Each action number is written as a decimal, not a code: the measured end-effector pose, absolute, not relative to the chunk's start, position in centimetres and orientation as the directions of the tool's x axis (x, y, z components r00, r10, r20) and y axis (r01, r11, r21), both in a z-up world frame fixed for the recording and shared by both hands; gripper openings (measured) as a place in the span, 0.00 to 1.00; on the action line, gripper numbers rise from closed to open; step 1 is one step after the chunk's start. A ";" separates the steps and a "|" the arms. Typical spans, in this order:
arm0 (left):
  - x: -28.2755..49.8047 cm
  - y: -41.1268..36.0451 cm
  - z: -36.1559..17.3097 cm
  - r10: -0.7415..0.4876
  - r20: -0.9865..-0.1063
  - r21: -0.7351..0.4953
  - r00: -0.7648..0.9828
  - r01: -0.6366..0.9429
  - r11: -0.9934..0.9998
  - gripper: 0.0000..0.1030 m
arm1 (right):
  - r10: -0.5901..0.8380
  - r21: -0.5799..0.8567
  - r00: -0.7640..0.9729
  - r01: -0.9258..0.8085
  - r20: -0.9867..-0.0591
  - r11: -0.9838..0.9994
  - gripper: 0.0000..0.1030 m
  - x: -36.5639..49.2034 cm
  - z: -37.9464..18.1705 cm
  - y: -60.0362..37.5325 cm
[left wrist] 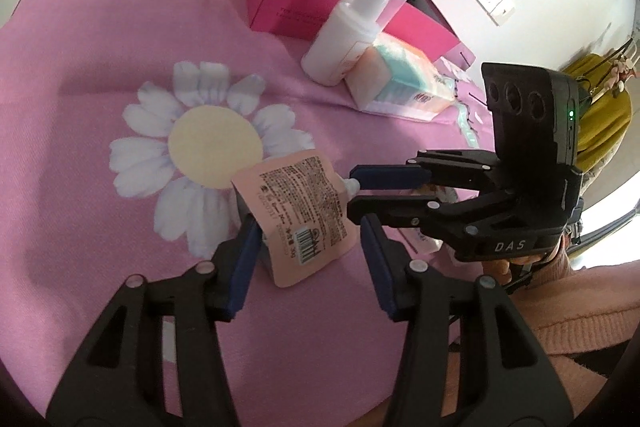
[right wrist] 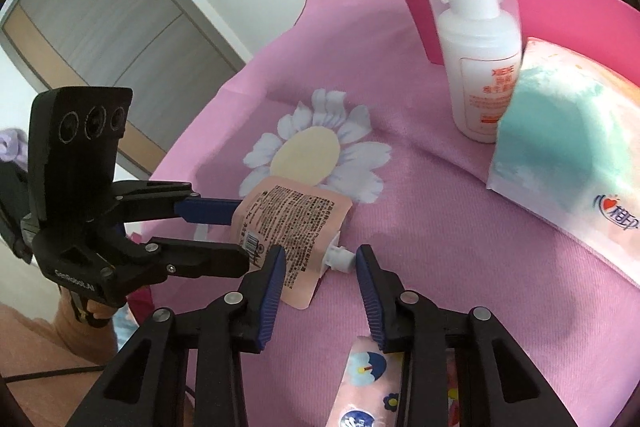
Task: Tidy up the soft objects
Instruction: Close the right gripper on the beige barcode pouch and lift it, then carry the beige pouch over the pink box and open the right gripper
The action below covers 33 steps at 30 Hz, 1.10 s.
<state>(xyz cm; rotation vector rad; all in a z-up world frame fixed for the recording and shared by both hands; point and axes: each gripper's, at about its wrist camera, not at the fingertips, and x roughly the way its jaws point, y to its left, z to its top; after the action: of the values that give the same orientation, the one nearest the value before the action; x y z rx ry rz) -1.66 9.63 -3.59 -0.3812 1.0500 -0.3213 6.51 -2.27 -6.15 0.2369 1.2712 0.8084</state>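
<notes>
Left gripper (right wrist: 240, 227) is clamped on the bottom edge of the pink pouch (left wrist: 298, 217), holding it above the pink cloth (left wrist: 100, 47) near the printed daisy. Pouch looks light, floppy, slick film; the stiff white spout (right wrist: 340, 258) is the best grab point. Right gripper (right wrist: 320, 273) straddles the spout, narrow, pads apparently not pressing.

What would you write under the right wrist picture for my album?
Two claws meet at a pink spout pouch on a daisy-print pink cloth, beside a white pump bottle.
</notes>
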 end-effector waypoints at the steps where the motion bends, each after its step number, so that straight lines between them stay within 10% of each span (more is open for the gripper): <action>1: -1.6 9.5 -3.4 -0.434 -0.772 -0.452 0.465 0.078 0.888 0.52 | 0.655 0.577 0.078 -0.403 -0.751 0.710 0.36 6.5 -6.0 -2.5; 33: 7.5 3.1 10.5 -0.463 -0.620 -0.318 0.634 0.337 0.886 0.52 | 0.599 0.468 0.482 -0.375 -0.639 0.800 0.36 11.4 6.0 -13.2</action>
<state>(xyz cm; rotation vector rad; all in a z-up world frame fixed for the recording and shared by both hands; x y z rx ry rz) 7.54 3.12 10.49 -0.1785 0.7570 -0.4597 11.35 -13.23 6.03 0.2807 0.8858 0.6034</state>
